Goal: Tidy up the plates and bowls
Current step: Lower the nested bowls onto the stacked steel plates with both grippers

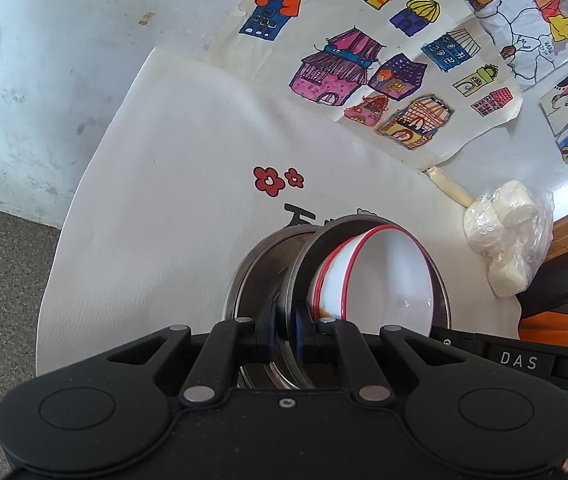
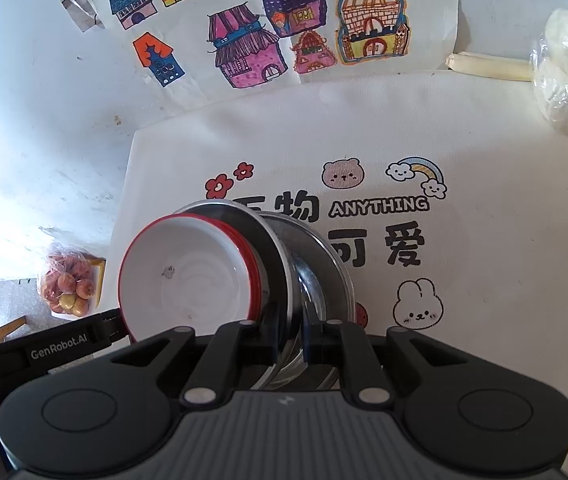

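White mat (image 2: 484, 120), both tongs gripping steel plate (image 2: 280, 264)

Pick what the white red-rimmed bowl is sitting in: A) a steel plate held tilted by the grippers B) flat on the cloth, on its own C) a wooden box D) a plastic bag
A: the bowl rests inside a steel plate tipped up on edge over another steel dish, with the left gripper and right gripper each shut on a rim.
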`<state>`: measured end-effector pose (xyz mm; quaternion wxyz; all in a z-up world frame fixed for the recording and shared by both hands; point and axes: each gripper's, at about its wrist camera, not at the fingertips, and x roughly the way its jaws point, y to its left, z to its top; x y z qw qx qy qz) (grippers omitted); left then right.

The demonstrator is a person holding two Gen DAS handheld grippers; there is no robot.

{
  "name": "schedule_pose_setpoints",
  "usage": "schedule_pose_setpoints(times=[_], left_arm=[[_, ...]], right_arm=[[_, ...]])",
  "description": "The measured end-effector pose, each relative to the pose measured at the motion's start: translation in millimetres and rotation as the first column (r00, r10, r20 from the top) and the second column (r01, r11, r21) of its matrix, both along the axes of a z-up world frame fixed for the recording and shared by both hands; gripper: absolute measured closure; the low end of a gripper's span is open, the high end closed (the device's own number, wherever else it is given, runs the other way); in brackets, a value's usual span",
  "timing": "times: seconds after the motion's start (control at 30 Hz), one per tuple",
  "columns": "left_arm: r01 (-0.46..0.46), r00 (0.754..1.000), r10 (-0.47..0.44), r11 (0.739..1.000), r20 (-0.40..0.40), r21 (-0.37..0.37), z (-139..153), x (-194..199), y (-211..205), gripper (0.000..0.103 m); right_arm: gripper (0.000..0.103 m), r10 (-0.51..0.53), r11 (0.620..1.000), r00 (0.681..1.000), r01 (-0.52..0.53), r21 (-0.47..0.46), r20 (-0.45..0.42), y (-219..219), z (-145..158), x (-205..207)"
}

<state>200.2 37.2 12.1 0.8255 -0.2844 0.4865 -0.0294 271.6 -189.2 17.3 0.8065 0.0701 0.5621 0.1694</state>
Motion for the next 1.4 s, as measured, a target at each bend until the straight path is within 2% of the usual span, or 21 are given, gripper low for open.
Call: schedule_pose_setpoints(times=[1.4], left_arm=[[-0.021, 0.999, 0.021, 1.0, -0.046, -0.003, -9, 10, 0, 0.096]], right_arm=[[0.089, -0.008, 1.0, 0.999, 0.009, 0.02, -0.046, 0, -16, 11]])
